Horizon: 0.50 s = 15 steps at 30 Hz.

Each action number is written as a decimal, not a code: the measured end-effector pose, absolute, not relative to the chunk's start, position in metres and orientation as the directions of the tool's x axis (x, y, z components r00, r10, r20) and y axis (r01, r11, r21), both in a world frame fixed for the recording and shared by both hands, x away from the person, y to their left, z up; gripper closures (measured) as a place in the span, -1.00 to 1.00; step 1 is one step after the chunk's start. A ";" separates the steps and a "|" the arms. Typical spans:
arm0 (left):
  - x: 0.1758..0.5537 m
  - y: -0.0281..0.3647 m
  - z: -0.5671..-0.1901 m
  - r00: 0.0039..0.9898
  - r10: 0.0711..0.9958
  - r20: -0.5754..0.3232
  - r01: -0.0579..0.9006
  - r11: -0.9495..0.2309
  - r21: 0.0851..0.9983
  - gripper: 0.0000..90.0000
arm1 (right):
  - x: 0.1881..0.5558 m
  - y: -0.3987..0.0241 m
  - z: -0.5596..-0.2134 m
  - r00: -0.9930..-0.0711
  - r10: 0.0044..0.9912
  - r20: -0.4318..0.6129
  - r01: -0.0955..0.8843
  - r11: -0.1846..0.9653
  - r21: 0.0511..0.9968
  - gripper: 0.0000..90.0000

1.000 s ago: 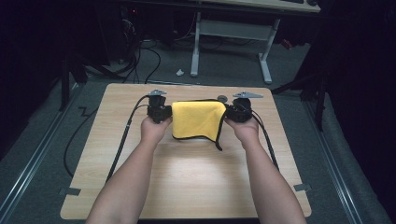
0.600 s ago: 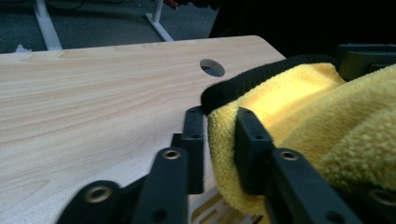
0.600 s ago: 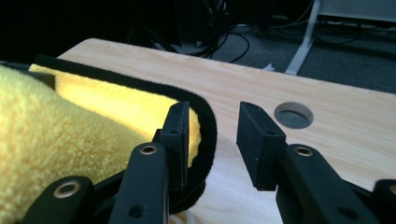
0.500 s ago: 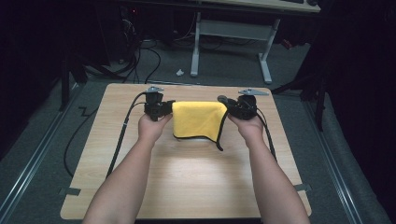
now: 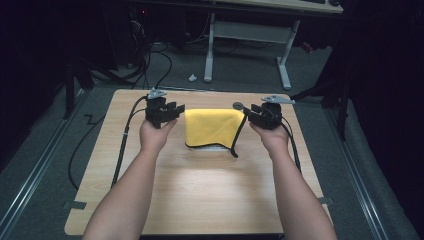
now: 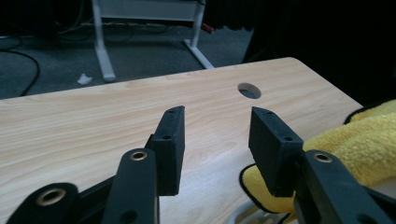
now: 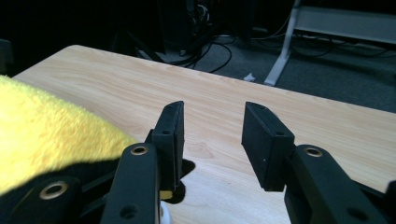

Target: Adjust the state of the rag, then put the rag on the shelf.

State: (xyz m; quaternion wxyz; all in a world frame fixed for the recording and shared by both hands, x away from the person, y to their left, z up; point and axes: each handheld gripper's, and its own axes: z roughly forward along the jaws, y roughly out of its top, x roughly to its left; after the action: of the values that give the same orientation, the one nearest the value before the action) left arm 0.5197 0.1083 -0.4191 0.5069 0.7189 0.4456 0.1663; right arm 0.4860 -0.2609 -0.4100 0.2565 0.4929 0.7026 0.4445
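Yellow cloth (image 5: 214,127), black-edged and folded, flat on the far middle of the wooden table (image 5: 200,195), draped over a pale object of unclear kind peeking out at its near edge (image 5: 214,148); one loose black-trimmed corner trailing off toward the near right (image 5: 234,150).

Left gripper (image 5: 172,111) just beside the cloth's left edge, jaws parted and empty, having just been opening; in the left gripper view (image 6: 215,140) bare wood between the pads, cloth (image 6: 359,140) lying off to the right, outside the gap. Right gripper (image 5: 252,114) just beside the cloth's right edge, likewise released and empty, jaws having just been opening; in the right gripper view (image 7: 212,140) bare wood between the pads, cloth (image 7: 46,130) at the left. Round cable hole (image 5: 238,105) in the table near the cloth's far right corner.

Likely step: fold set down, both grips let go.

Risks, as judged: trailing corner snagged by a jaw drawn back low, pulling the fold open; soft pile catching on a pad edge; cover sliding off the hidden object if nudged sideways.
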 end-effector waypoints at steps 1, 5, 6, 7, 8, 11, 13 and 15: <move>0.518 0.110 -0.418 0.545 0.813 -0.207 0.470 -0.091 0.878 0.22 | 0.485 -0.262 -0.410 -0.384 0.920 0.072 0.461 0.124 0.879 0.32; 0.511 0.115 -0.414 0.539 0.823 -0.177 0.452 -0.106 0.886 0.17 | 0.477 -0.265 -0.408 -0.371 0.927 0.055 0.451 0.128 0.883 0.29; 0.508 0.117 -0.413 0.536 0.826 -0.172 0.446 -0.104 0.889 0.17 | 0.475 -0.265 -0.408 -0.368 0.929 0.051 0.450 0.130 0.884 0.27; 0.506 0.119 -0.412 0.535 0.828 -0.169 0.443 -0.104 0.891 0.16 | 0.473 -0.266 -0.407 -0.369 0.928 0.048 0.452 0.134 0.882 0.25; 0.504 0.120 -0.412 0.535 0.828 -0.167 0.441 -0.105 0.891 0.16 | 0.471 -0.266 -0.407 -0.366 0.929 0.048 0.457 0.134 0.880 0.23; 0.497 0.125 -0.411 0.531 0.833 -0.155 0.434 -0.110 0.894 0.14 | 0.462 -0.266 -0.407 -0.369 0.929 0.035 0.436 0.140 0.889 0.21; 0.490 0.128 -0.410 0.530 0.836 -0.143 0.423 -0.114 0.899 0.12 | 0.456 -0.267 -0.408 -0.369 0.929 0.040 0.437 0.135 0.889 0.16; 0.483 0.131 -0.411 0.529 0.837 -0.140 0.406 -0.105 0.908 0.12 | 0.449 -0.266 -0.408 -0.367 0.930 0.024 0.438 0.150 0.887 0.15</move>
State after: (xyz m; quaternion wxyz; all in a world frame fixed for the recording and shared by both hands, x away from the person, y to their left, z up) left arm 0.4829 0.1312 -0.4109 0.5070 0.7123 0.4364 0.2126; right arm 0.4488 -0.2662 -0.4078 0.2831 0.4860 0.7035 0.4346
